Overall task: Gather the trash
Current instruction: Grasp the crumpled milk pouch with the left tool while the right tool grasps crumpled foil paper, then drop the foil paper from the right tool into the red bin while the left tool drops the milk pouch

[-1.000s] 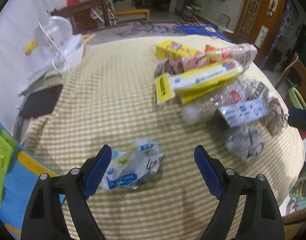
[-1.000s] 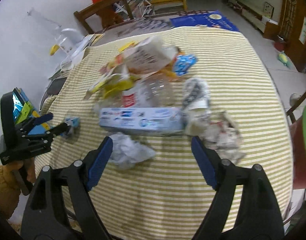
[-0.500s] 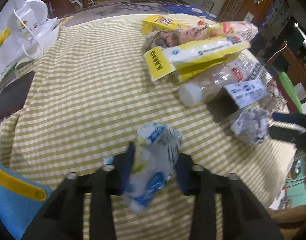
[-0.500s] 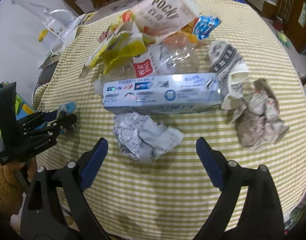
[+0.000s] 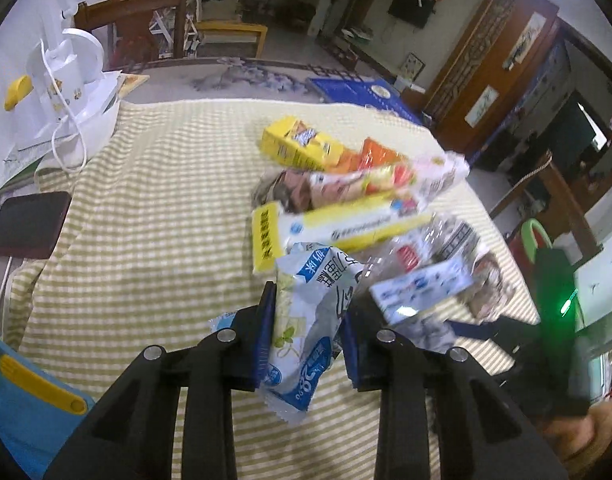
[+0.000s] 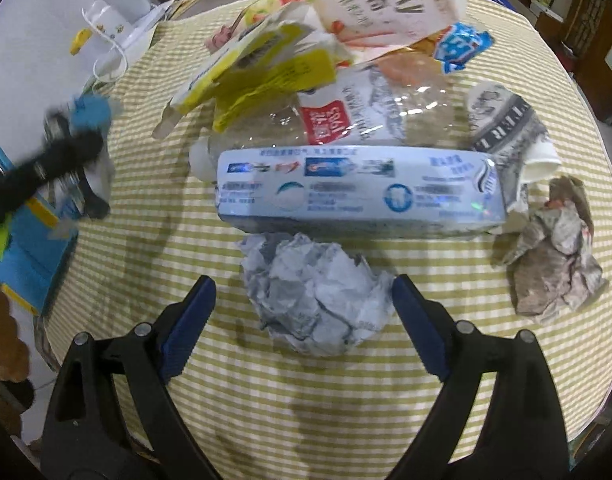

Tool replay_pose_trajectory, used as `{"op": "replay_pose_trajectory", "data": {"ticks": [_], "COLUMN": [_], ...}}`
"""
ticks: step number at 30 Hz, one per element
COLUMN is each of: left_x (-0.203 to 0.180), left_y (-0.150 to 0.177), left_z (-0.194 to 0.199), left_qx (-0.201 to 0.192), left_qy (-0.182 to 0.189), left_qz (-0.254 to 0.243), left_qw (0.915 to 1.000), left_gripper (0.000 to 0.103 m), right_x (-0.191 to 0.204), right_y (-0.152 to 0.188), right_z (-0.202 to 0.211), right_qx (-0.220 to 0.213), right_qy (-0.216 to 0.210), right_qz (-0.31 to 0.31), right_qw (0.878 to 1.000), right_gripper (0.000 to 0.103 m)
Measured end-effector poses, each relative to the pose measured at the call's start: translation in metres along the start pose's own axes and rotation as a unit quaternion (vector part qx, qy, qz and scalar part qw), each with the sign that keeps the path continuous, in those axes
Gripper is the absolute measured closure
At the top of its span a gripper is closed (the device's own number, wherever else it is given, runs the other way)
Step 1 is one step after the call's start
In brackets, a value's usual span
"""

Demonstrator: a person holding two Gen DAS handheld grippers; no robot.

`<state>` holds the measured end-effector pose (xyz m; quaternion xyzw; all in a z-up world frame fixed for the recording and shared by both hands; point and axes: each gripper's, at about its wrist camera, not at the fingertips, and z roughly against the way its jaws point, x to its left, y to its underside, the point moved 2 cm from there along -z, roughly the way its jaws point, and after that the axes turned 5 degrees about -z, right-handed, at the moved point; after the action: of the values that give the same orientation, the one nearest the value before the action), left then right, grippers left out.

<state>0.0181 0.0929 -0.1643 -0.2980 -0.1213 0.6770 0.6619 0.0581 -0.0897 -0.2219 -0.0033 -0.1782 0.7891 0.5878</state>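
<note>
My left gripper [image 5: 308, 332] is shut on a crumpled blue-and-white wrapper [image 5: 306, 320] and holds it above the striped tablecloth [image 5: 154, 216]. It shows blurred at the left of the right wrist view [image 6: 70, 152]. My right gripper [image 6: 302, 312] is open, its blue pads either side of a crumpled grey paper ball [image 6: 314, 292] lying on the cloth. Behind the ball lies a blue toothpaste box [image 6: 358, 188], then a clear plastic bottle [image 6: 346, 120], yellow packaging [image 6: 266, 68] and a Pocky box [image 6: 386, 4].
A second crumpled paper wad [image 6: 554, 264] lies at the right. A yellow carton [image 5: 302, 144] sits at the pile's far end. A white kettle [image 5: 70, 80] and a dark phone [image 5: 30, 224] sit at the table's left edge. A blue bag [image 5: 26, 412] hangs beside the near edge.
My left gripper closed on the wrapper and lifted it off the cloth toward the pile. My right gripper moved forward and down until its open pads flank the grey paper ball.
</note>
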Motion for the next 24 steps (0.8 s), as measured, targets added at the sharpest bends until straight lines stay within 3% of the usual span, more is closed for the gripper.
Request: {"op": "replay_pose_trajectory", "data": {"ticks": [3, 6, 9, 14, 24], "left_x": [-0.013, -0.027, -0.040, -0.055, -0.081], "left_y": [-0.011, -0.019, -0.027, -0.034, -0.044], "left_z": [0.010, 0.016, 0.020, 0.025, 0.030], "left_qx": [-0.016, -0.030, -0.038, -0.048, -0.060], "left_qy": [-0.007, -0.006, -0.007, -0.006, -0.007], "left_qz": [-0.006, -0.021, -0.036, -0.050, -0.067], "left_qw": [0.9998, 0.9993, 0.9986, 0.9976, 0.9959], "left_gripper": [0.075, 0.075, 0.075, 0.075, 0.075], "right_x": [0.000, 0.002, 0.000, -0.013, -0.058], "right_y": [-0.001, -0.003, -0.004, -0.003, -0.011], "right_z": [0.000, -0.001, 0.003, 0.024, 0.096], "right_qx": [-0.005, -0.012, -0.018, -0.039, -0.140], "right_qy": [-0.003, 0.015, 0.005, -0.014, -0.010], "right_qz": [0.007, 0.021, 0.015, -0.008, -0.073], "right_qw": [1.000, 1.000, 1.000, 0.999, 0.987], "right_gripper": [0.018, 0.039, 0.049, 0.051, 0.051]}}
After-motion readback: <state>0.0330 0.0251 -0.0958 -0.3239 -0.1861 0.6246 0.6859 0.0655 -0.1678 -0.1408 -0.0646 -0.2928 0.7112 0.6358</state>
